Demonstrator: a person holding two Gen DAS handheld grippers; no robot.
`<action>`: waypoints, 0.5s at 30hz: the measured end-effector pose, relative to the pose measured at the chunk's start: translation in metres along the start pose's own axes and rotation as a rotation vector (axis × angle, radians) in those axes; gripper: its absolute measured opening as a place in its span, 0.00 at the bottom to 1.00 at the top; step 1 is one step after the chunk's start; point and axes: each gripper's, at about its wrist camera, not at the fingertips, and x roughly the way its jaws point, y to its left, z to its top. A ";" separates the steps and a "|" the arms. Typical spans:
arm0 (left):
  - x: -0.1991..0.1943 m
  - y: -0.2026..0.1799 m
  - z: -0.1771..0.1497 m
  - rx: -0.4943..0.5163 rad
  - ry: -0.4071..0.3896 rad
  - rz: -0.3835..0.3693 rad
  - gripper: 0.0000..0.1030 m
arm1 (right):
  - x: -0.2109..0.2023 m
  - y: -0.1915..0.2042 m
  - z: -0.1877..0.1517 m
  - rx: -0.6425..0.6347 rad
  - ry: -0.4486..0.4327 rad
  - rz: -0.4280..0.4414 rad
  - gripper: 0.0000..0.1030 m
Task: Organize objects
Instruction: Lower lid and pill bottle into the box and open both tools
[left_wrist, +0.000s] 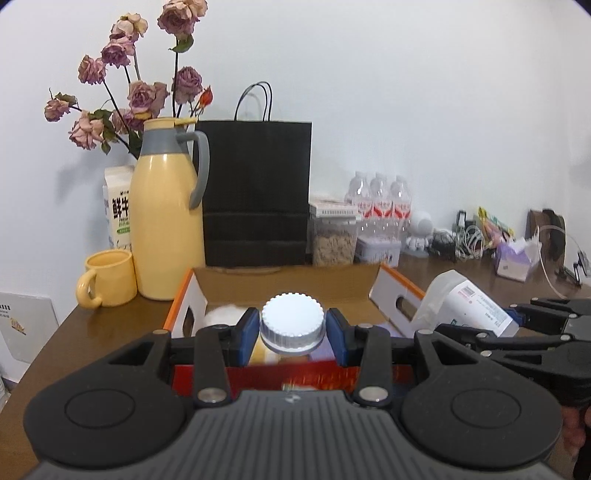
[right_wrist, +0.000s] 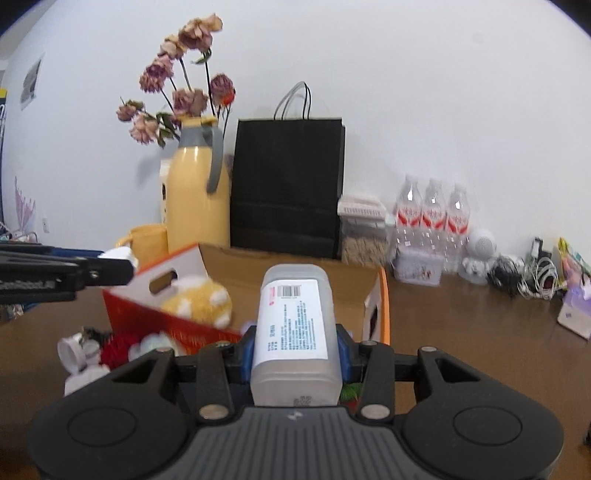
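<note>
My left gripper (left_wrist: 291, 334) is shut on a bottle with a white ribbed cap (left_wrist: 291, 317), its blue pads (left_wrist: 249, 332) pressing both sides below the cap. It hangs over the near edge of an open orange-and-white cardboard box (left_wrist: 391, 290). My right gripper (right_wrist: 295, 349) is shut on a translucent rectangular container (right_wrist: 293, 306) with a barcode label, held lengthwise in front of the same box (right_wrist: 236, 262). A yellow-and-white plush toy (right_wrist: 199, 299) lies inside the box. In the left wrist view the container (left_wrist: 465, 299) shows at the right. The left gripper (right_wrist: 127, 266) enters the right wrist view from the left.
Behind the box stand a yellow thermos jug (left_wrist: 162, 218), a yellow mug (left_wrist: 109, 277), a black paper bag (left_wrist: 256, 192), a cereal canister (left_wrist: 334, 236) and water bottles (left_wrist: 380, 203). Cables (right_wrist: 532, 277) clutter the far right. Small white and red items (right_wrist: 85, 354) lie near the box's front left.
</note>
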 end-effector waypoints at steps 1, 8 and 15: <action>0.003 0.000 0.004 -0.005 -0.005 -0.001 0.39 | 0.002 0.001 0.004 0.002 -0.008 0.001 0.39; 0.035 -0.002 0.026 -0.035 -0.022 0.001 0.39 | 0.030 0.004 0.033 0.008 -0.050 0.007 0.39; 0.086 -0.007 0.034 -0.045 0.018 0.031 0.39 | 0.076 0.002 0.050 0.026 -0.037 -0.002 0.39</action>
